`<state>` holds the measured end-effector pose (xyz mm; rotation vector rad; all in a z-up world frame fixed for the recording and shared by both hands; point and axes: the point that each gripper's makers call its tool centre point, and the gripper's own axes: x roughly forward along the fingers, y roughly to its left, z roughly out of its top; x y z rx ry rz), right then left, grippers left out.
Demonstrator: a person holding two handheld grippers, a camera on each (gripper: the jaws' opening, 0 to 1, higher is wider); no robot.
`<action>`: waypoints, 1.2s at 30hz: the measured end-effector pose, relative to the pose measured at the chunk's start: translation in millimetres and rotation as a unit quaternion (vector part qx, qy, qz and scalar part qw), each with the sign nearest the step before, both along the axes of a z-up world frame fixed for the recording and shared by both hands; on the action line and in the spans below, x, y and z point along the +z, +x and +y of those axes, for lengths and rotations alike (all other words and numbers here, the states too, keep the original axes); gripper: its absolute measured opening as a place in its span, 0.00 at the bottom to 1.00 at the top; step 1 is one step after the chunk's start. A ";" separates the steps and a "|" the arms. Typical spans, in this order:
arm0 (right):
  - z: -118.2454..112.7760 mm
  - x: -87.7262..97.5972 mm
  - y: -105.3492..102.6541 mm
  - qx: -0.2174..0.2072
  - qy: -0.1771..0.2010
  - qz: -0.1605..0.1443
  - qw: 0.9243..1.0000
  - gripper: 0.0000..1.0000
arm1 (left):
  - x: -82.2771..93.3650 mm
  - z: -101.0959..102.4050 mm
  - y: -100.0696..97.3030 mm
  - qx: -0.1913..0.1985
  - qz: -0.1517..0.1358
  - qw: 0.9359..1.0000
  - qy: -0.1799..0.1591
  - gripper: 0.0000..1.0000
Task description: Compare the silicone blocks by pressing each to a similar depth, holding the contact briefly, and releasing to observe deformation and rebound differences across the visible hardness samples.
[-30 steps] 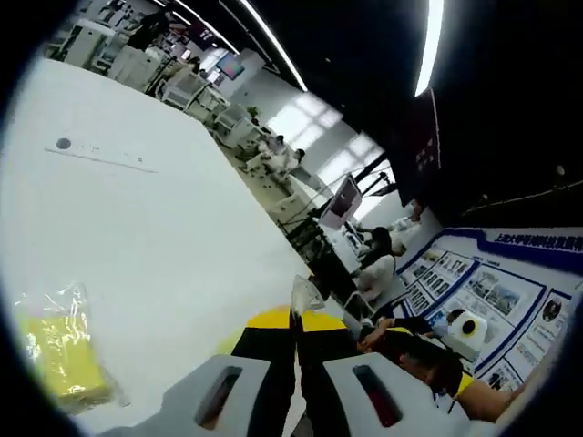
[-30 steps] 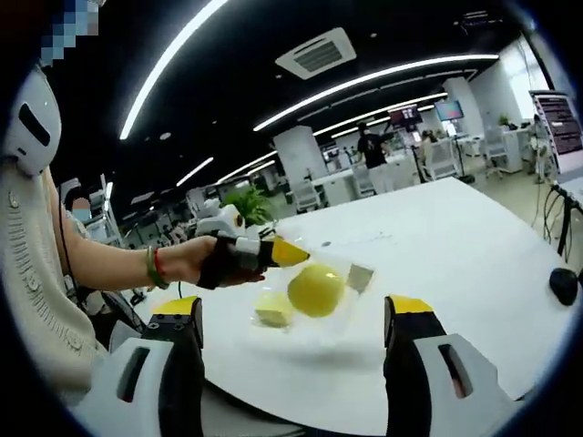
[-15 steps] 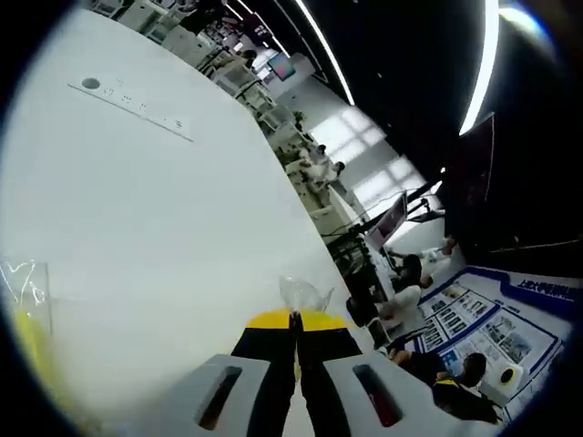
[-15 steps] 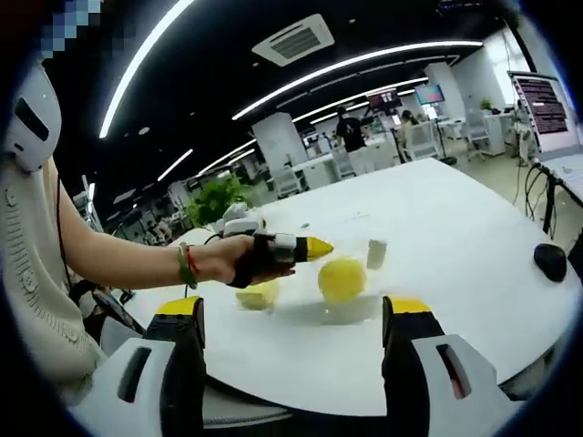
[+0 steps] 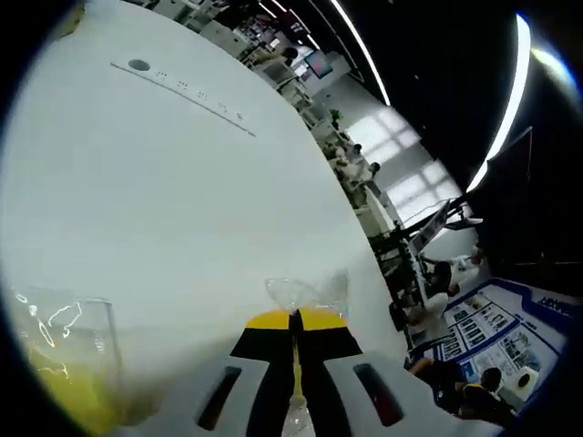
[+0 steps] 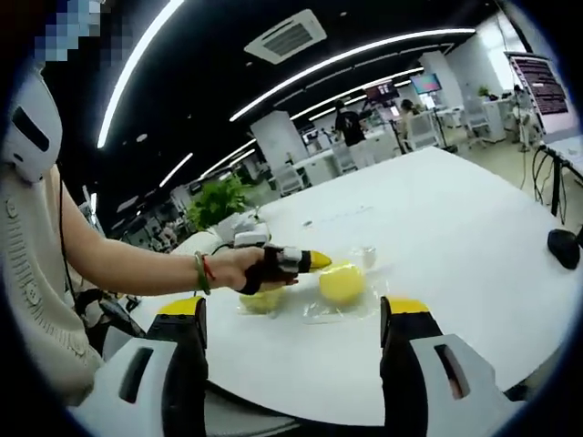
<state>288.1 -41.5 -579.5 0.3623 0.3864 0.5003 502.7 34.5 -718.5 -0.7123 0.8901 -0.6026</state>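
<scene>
Two yellow blocks point(image 6: 341, 283) lie bagged on the white worktop point(image 6: 455, 228); left tongs point(image 5: 293, 320) pinch the clear bag point(image 5: 305, 293); right tongs point(image 6: 291, 314) gape wide, empty; silicone likely soft, slippery in plastic; press centrally.

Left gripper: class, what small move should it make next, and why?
Probably let go of the clear plastic wrap. The left gripper is shut on a corner of it, and the yellow blocks lie on the white table, not yet pressed. The right gripper is open, ready to press.
</scene>
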 end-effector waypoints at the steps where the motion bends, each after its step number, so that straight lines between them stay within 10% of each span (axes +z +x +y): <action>1: 1.6 -1.7 0.4 0.003 -0.003 0.002 1.000 0.72 | -3.4 1.5 0.7 0.004 0.009 1.000 0.000 0.00; 12: 5.1 -10.4 -0.5 0.010 -0.002 0.014 1.000 0.71 | -7.9 3.2 6.3 -0.018 -0.012 1.000 0.017 0.01; 19: 7.4 -5.7 -0.3 0.010 -0.005 0.005 1.000 0.69 | 5.8 6.0 0.0 -0.051 -0.066 0.995 0.056 0.21; 23: 11.3 0.6 0.1 0.011 -0.003 -0.001 1.000 0.70 | 19.2 15.9 -10.5 -0.090 -0.125 0.982 0.111 0.27; 36: 47.0 20.7 -1.0 0.041 -0.011 -0.019 0.999 0.69 | 104.4 54.0 -92.6 -0.150 -0.251 0.949 0.119 0.45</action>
